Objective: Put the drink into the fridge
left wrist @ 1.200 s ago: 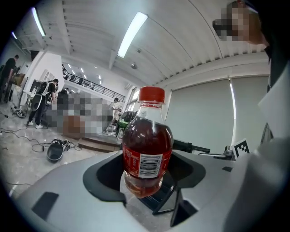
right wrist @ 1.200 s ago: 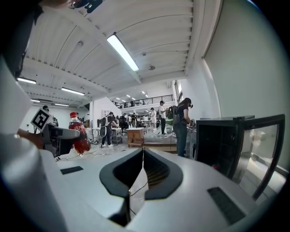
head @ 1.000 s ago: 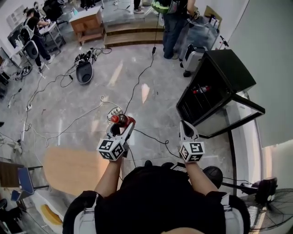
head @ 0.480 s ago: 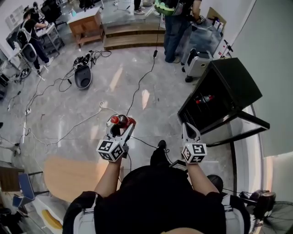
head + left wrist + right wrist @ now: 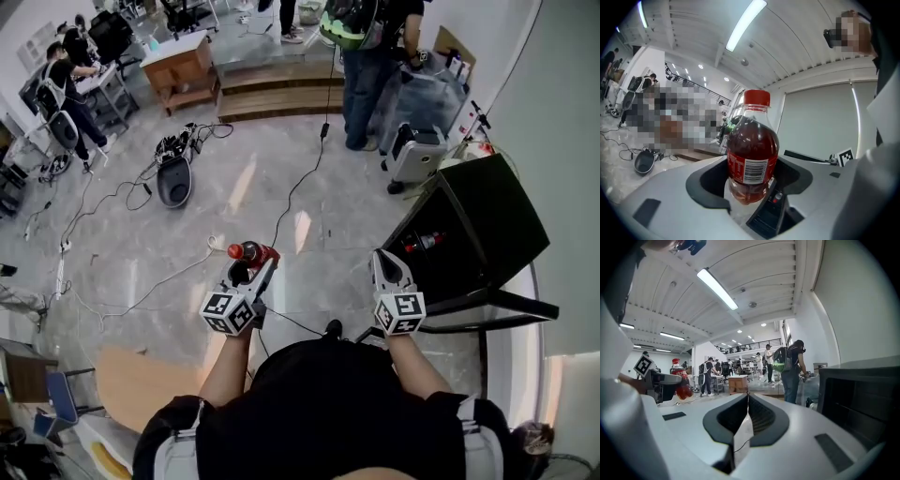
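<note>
Two claws raised: left claw (image 5: 751,180) clamped on the upright red-capped plastic bottle of dark red drink (image 5: 752,152); right claw (image 5: 747,405) clenched, empty. Black box-shaped fridge (image 5: 480,227) sits right, well apart from the bottle.

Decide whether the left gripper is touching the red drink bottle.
Touching: the left gripper view shows the left gripper clamped on the bottle, low on its body.
</note>
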Demonstrator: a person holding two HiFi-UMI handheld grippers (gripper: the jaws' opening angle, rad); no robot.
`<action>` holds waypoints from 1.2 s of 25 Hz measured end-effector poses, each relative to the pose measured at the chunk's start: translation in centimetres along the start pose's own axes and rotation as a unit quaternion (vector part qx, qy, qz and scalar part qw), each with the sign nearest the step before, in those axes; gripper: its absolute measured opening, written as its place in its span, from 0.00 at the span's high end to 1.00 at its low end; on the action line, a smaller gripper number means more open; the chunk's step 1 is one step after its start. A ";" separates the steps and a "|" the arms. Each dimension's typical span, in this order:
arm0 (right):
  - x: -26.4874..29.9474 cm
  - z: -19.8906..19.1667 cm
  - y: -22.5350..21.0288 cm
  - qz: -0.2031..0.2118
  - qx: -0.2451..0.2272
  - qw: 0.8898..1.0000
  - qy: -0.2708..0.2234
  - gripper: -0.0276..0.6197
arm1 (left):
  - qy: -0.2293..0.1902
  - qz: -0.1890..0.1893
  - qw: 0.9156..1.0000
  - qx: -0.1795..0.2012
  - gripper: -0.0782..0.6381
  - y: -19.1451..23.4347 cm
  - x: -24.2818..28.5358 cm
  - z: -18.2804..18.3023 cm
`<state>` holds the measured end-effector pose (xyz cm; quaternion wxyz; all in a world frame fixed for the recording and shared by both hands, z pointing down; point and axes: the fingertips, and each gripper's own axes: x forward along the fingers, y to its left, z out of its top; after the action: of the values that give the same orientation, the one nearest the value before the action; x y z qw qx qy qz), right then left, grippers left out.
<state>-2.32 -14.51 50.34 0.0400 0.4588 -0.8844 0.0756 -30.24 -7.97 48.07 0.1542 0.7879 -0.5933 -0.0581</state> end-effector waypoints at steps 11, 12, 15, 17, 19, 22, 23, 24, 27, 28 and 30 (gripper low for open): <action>7.3 3.7 -5.0 0.021 -0.030 0.998 -0.047 0.92 | -0.004 0.004 1.000 -0.021 0.46 2.1 10.5 2.1; 7.8 3.8 -5.0 0.020 -0.028 0.998 -0.049 0.92 | -0.001 0.002 1.000 -0.019 0.46 2.3 10.9 2.3; 9.1 3.7 -5.0 0.016 -0.018 0.999 -0.045 0.92 | 0.011 -0.006 1.000 -0.007 0.46 2.8 12.4 2.5; 10.1 3.6 -4.9 0.015 -0.015 0.999 -0.042 0.92 | 0.014 -0.010 1.000 0.003 0.46 3.3 13.3 2.7; 11.0 3.7 -4.9 0.010 -0.013 0.999 -0.041 0.92 | 0.016 -0.010 1.000 0.010 0.46 4.1 14.3 3.0; 12.1 4.1 -5.0 -0.001 -0.003 0.999 -0.040 0.92 | 0.021 -0.012 1.000 0.019 0.46 5.4 15.8 3.7; 12.4 4.2 -5.0 -0.004 0.001 0.999 -0.039 0.92 | 0.022 -0.016 0.999 0.024 0.46 5.7 16.3 4.2; 12.8 4.2 -4.9 -0.007 0.005 0.999 -0.037 0.92 | 0.023 -0.020 0.999 0.029 0.46 6.1 16.6 4.7; 13.7 4.3 -4.6 -0.014 0.006 0.999 -0.032 0.92 | 0.022 -0.030 0.999 0.034 0.46 7.3 17.4 6.0; 13.9 4.3 -4.5 -0.017 0.006 0.999 -0.032 0.92 | 0.023 -0.033 0.999 0.035 0.46 7.6 17.6 6.2; 14.2 4.5 -4.5 -0.026 0.008 0.999 -0.034 0.92 | 0.027 -0.041 0.998 0.038 0.46 8.0 18.1 6.7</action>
<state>-6.82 -29.25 48.32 0.0078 0.4839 -0.8726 0.0659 -34.22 -28.38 45.94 0.1376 0.8181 -0.5580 -0.0204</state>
